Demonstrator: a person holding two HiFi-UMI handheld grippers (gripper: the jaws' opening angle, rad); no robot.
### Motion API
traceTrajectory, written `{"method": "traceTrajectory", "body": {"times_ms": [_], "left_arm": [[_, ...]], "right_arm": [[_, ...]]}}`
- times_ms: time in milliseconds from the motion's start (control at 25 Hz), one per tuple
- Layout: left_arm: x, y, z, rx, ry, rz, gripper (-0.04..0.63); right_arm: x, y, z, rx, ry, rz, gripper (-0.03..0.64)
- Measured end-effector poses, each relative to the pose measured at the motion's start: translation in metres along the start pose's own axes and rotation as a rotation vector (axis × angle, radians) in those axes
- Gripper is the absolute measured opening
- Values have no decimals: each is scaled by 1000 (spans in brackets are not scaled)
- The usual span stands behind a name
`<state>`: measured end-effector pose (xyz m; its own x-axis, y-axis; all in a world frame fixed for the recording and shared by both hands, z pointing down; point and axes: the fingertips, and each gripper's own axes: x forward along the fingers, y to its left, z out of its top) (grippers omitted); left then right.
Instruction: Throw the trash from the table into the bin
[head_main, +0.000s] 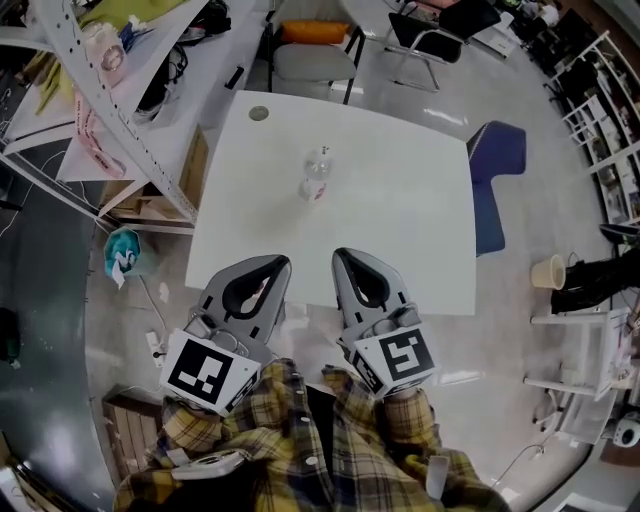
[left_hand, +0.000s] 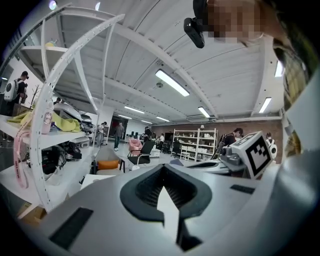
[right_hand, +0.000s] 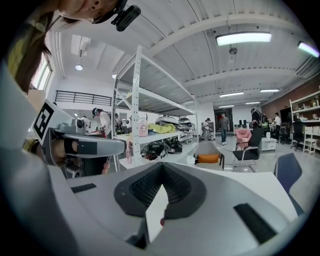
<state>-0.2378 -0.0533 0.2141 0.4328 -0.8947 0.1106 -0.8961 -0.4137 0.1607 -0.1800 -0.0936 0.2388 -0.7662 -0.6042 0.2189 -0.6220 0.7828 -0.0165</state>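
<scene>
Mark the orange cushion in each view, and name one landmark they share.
Head view: cushion at top centre, beyond the table.
Left gripper view: left of centre, just above the jaws.
Right gripper view: right of centre, above the jaws.
Shared landmark: the white table in front of it.

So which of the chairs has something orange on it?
The grey chair beyond the table's far edge. The blue chair at the table's right and the black chair farther off have nothing orange.
</scene>
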Motion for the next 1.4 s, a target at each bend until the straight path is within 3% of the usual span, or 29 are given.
{"method": "traceTrajectory", "body": {"times_ms": [440,840,1400], "left_arm": [[79,44,15,-8,16,32,8],[103,70,20,-20,25,15,8],[114,94,4,-40,75,-14,8]], "right_arm": [[59,-77,3,-32,47,-19,-2],[88,-93,-1,-19,80,-39,-2],[118,-104,-33,83,171,-46,2]]}}
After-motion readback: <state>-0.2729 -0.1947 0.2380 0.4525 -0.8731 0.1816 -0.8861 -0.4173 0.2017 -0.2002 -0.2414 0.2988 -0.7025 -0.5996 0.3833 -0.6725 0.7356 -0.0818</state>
